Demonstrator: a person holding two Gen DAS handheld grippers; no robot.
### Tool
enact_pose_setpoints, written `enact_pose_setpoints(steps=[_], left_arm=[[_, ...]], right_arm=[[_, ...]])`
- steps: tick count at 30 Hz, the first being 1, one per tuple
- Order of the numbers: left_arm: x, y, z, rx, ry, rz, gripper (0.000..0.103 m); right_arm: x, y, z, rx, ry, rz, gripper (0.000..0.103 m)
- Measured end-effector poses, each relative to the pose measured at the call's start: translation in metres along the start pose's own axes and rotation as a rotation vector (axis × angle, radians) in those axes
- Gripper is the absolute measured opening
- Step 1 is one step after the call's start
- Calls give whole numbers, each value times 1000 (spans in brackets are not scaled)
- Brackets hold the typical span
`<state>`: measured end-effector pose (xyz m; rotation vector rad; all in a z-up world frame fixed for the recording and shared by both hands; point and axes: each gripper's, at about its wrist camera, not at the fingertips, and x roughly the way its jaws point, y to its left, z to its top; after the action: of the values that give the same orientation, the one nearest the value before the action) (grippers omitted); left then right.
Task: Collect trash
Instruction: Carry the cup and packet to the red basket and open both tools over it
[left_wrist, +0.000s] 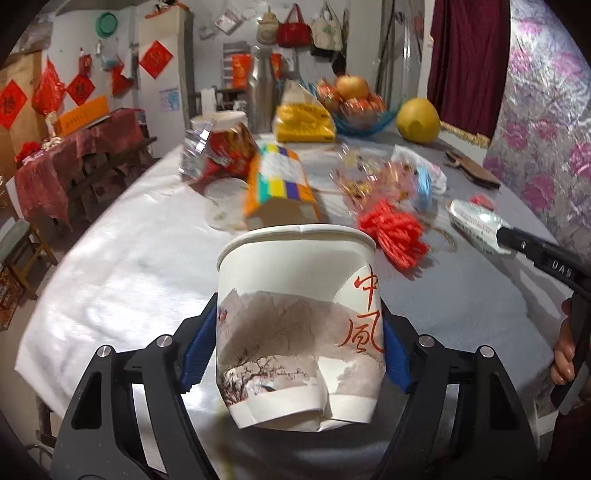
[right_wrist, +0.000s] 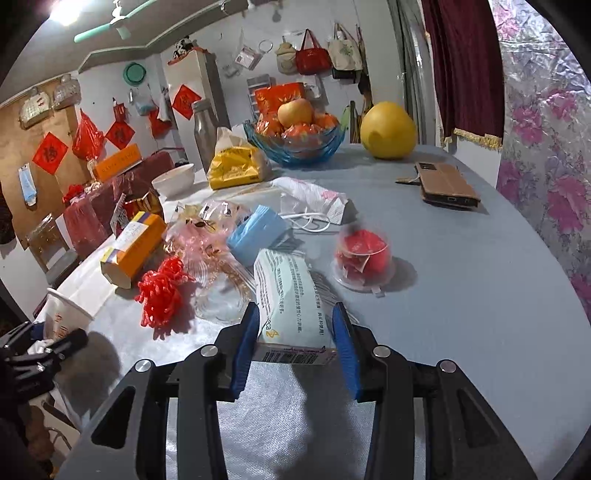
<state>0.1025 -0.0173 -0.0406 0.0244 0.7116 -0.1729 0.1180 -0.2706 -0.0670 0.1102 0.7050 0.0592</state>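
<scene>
While both tools are loaded, I read the scene as follows
Left gripper (left_wrist: 299, 354): my blue pads press the sides of the paper cup (left_wrist: 301, 314); the cup wall is dented, so the jaws are clamped on it
Right gripper (right_wrist: 295, 339): closed around the near end of the pale printed wrapper (right_wrist: 291, 295), blue pads at both of its edges; the wrapper's far end points out over the table (right_wrist: 480, 295)
Cup handling: I judge it light, thin and easily crushed; the creases near its base suggest a firmer squeeze would collapse it, so mid-wall with gentle pressure is the place to hold
Wrapper handling: I judge it light, limp and slick; a hold across its width near the barcoded end seems safest, since the free end will droop and swing
Remaining trash: red mesh netting (right_wrist: 162, 291), crumpled clear film (right_wrist: 207, 236), blue packet (right_wrist: 258, 229) and a clear dome with red contents (right_wrist: 364, 254) lie just beyond the wrapper
Not trash, in my judgement: fruit bowl (right_wrist: 295, 144), pomelo (right_wrist: 388, 131), brown wallet case (right_wrist: 447, 182)
Edges: the table's near rim curves below both tools; the floral covering (right_wrist: 546, 177) stands close on the right
Open room: bare grey cloth to the right of the dome; no bin is visible in either view
</scene>
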Motion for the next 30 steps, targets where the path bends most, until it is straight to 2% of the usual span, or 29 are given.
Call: enact_pose_setpoints(steps=[2, 4, 10, 14, 22, 23, 25, 27, 30], left_arm=[[-12, 10, 2, -21, -20, 4, 74], [-22, 20, 2, -36, -39, 13, 74], [-47, 48, -10, -73, -68, 54, 74], [-62, 71, -21, -108, -76, 82, 74], [-106, 137, -44, -203, -109, 164, 74], [-110, 143, -46, -211, -110, 170, 74], [-121, 162, -53, -234, -114, 199, 74], [-129, 176, -60, -245, -117, 226, 74], [-136, 193, -71, -267, -110, 246, 74]], right_arm=[[-2, -2, -1, 26, 7, 37, 41], [3, 2, -3, 30, 50, 60, 41], [13, 17, -6, 0, 106, 28, 44], [12, 25, -11, -9, 87, 22, 43], [-17, 60, -8, 14, 21, 166, 40], [-22, 65, -7, 11, 11, 175, 38], [-29, 79, -5, 2, -1, 204, 0], [-26, 91, -3, -4, 29, 229, 1], [-9, 111, -7, -59, 96, 179, 5]])
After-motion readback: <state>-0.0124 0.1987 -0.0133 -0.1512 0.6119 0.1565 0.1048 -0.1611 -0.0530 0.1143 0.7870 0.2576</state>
